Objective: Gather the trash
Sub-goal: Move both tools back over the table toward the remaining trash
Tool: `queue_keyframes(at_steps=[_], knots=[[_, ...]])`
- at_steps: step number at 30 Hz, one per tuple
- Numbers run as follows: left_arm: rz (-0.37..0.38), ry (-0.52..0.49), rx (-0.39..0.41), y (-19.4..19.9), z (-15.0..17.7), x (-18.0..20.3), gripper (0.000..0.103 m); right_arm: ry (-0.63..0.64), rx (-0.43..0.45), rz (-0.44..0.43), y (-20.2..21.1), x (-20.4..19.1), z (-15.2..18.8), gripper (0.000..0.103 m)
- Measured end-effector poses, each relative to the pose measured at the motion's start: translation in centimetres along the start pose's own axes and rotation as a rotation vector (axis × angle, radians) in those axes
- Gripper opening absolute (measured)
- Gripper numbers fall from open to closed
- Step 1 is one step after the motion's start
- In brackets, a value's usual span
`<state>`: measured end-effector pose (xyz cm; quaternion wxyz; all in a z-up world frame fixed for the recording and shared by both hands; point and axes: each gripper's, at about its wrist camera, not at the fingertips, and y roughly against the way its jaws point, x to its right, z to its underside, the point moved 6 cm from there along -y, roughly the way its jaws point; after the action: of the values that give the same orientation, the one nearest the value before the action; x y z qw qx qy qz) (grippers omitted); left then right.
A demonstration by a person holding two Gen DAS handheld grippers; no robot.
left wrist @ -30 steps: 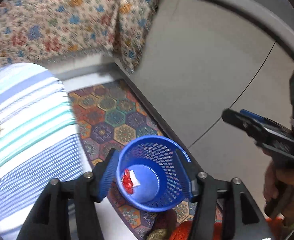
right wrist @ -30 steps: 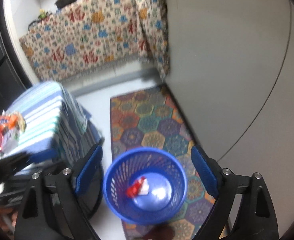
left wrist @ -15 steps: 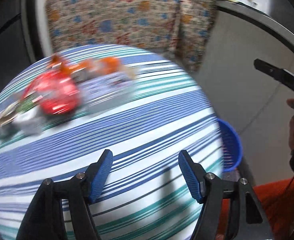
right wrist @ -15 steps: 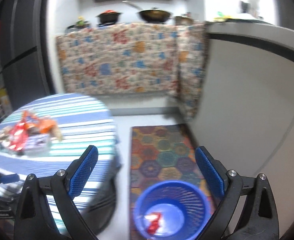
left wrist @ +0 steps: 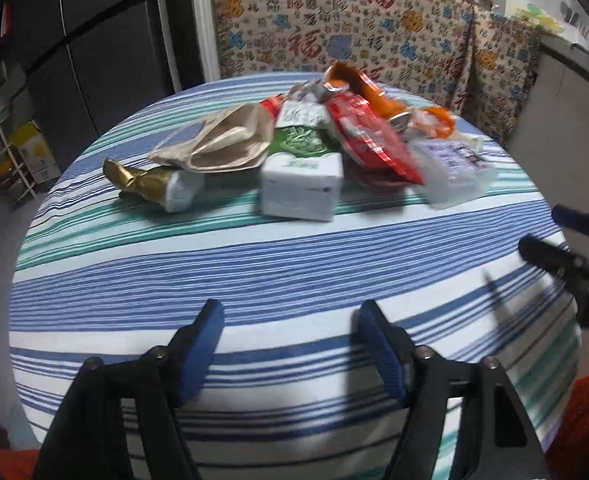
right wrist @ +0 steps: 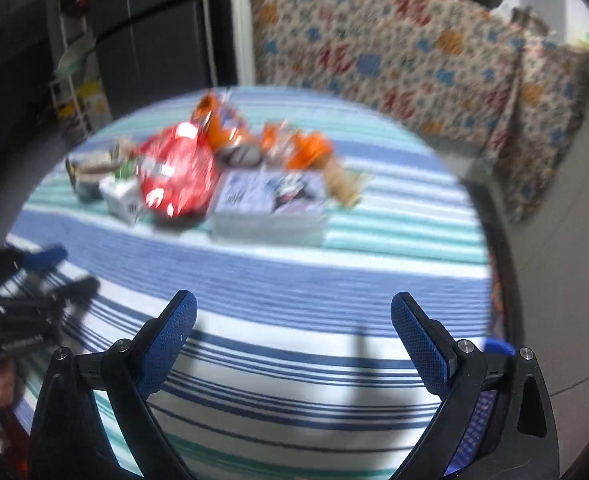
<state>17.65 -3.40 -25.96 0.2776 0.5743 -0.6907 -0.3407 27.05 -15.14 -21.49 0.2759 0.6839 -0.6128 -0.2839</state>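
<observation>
Left hand-held gripper point(left wrist: 290, 340) opening, empty; right hand-held gripper point(right wrist: 292, 338) wide, empty; crumpled wrapper-and-carton pile point(left wrist: 326, 148) uncollected on striped surface point(left wrist: 254, 264).

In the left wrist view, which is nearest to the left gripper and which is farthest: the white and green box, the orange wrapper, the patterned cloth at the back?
From the left gripper, whose jaws are opening with nothing between them:
1. White and green box, mid-table, straight ahead.
2. Orange wrapper, at the far side of the pile, slightly right.
3. Patterned cloth, hanging behind the table.
</observation>
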Motion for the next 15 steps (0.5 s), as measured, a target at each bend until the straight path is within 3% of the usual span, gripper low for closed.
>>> queue_keyframes(at_steps=[5,15], knots=[[-0.02,0.017,-0.006,-0.7,-0.2,-1.4,0.089,0.021,-0.111,-0.013,-3.6,-1.0,0.5,0.098],[-0.037,0.124,-0.002,-0.7,-1.5,-5.7,0.091,0.013,-0.099,-0.012,-4.7,-0.8,-0.8,0.103]])
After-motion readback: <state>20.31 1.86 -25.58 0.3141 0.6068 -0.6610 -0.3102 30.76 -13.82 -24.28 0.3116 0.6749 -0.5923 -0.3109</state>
